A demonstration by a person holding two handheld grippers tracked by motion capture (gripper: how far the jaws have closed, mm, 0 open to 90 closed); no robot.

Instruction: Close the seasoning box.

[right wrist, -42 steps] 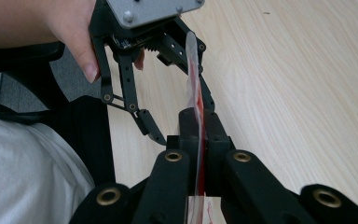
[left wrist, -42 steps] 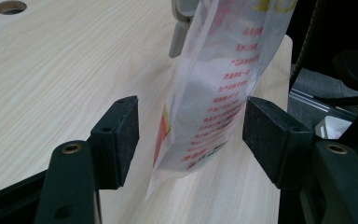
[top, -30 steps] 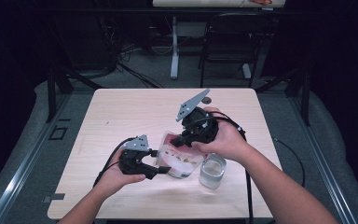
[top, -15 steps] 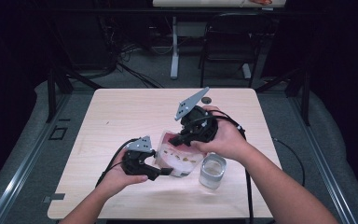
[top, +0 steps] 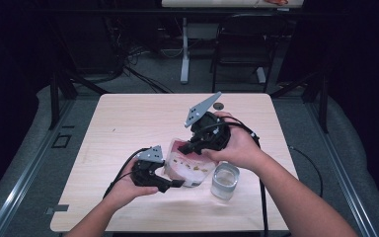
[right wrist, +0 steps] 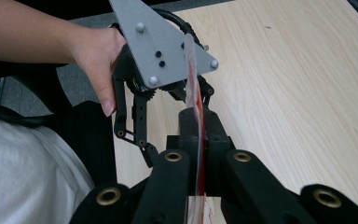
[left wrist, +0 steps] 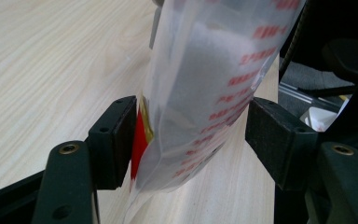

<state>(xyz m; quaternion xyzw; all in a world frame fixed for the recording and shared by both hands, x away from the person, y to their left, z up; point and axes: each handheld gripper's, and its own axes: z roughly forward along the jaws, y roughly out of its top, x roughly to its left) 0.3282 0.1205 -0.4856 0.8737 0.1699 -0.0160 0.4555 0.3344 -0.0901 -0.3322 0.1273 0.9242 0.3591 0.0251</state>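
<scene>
A clear plastic bag (top: 192, 170) with red print and a red top strip hangs low over the wooden table (top: 138, 123). My right gripper (top: 190, 147) is shut on the bag's top edge; in the right gripper view the jaws (right wrist: 199, 126) pinch the thin red strip (right wrist: 192, 79). My left gripper (top: 177, 183) comes in from the left at the bag's lower end. In the left gripper view the bag (left wrist: 205, 84) hangs between its open jaws (left wrist: 191, 135): the left pad (left wrist: 121, 140) touches the bag, while the right pad (left wrist: 275, 140) stands apart from it.
A glass of water (top: 225, 180) stands on the table just right of the bag, below my right hand. A small dark disc (top: 219, 105) lies near the table's far edge. A chair and table legs stand on the floor beyond.
My left gripper has edged to the right, closer in on the bag's lower end. The right gripper and the glass have kept still.
</scene>
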